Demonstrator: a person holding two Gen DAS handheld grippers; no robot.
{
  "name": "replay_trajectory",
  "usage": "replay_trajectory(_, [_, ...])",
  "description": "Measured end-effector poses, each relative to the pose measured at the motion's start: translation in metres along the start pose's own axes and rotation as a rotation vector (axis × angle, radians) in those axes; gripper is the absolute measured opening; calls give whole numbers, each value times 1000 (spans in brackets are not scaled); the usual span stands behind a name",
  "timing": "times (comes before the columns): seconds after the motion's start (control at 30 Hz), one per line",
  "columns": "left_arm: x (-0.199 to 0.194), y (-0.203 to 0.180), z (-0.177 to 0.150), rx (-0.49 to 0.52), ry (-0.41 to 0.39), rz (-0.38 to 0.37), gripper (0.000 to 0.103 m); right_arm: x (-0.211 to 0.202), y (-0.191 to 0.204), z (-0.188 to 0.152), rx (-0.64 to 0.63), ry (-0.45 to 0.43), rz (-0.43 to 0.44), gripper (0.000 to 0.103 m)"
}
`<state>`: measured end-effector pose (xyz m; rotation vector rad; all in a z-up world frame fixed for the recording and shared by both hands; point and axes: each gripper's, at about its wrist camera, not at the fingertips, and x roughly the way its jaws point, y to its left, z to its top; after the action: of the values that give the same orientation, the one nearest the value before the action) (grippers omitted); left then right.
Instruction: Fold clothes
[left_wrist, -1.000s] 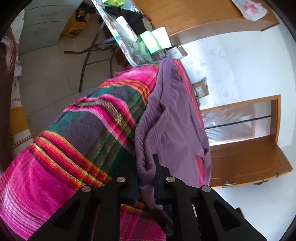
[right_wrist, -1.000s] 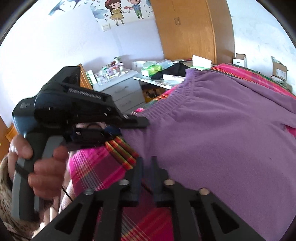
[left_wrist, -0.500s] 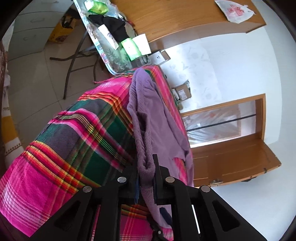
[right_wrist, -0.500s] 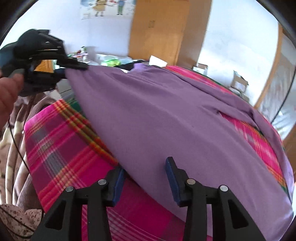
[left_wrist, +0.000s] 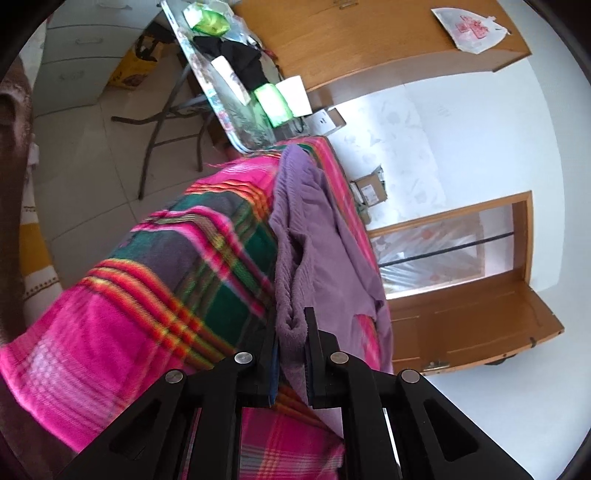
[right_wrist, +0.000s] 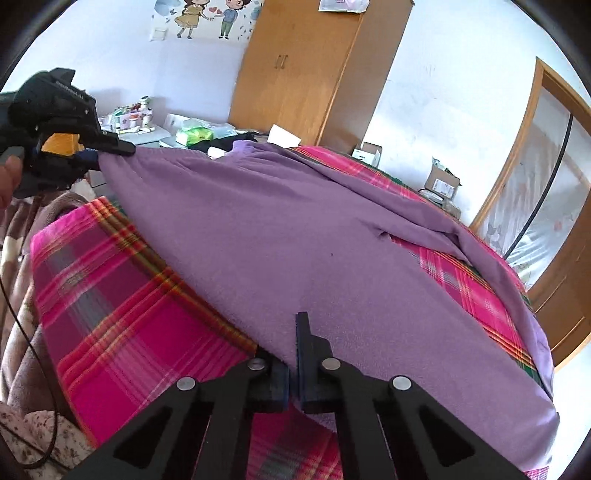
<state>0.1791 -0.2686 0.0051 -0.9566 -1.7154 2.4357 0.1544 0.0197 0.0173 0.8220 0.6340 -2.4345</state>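
Observation:
A purple knit garment (right_wrist: 295, 236) lies spread over a pink plaid blanket (right_wrist: 122, 302) on a bed. My left gripper (left_wrist: 291, 332) is shut on the garment's ribbed edge (left_wrist: 290, 291); it also shows in the right wrist view (right_wrist: 94, 151), holding a corner lifted at the far left. My right gripper (right_wrist: 292, 354) is shut on the garment's near edge, low over the blanket. The garment stretches taut between the two grippers.
A folding table (left_wrist: 229, 107) with green packs and black cloth stands past the bed's far end. A wooden wardrobe (right_wrist: 314, 70) stands behind it, a wooden door (right_wrist: 554, 206) to the right. Cardboard boxes (right_wrist: 441, 182) sit on the floor by the wall.
My right gripper was open half a second ago and has shut on the garment's near edge. My left gripper keeps its hold and the garment is pulled flatter.

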Motion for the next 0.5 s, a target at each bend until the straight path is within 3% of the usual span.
replay_trajectory(0.23, [-18,24,-5,-11,-45,62,11,-2,3,-2,-14,11,18,3])
replay_trajectory(0.27, [-23,27,-5,-14,-63,73,3,-2,4,-4,-16,19,20,3])
replay_trajectory(0.3, [-26,30,-5,-11,-70,79,1,-1,6,-6,-19,26,21,3])
replay_trajectory(0.5, [-26,28,-6,32,-67,97,4,4,10,-13,-37,56,21,3])
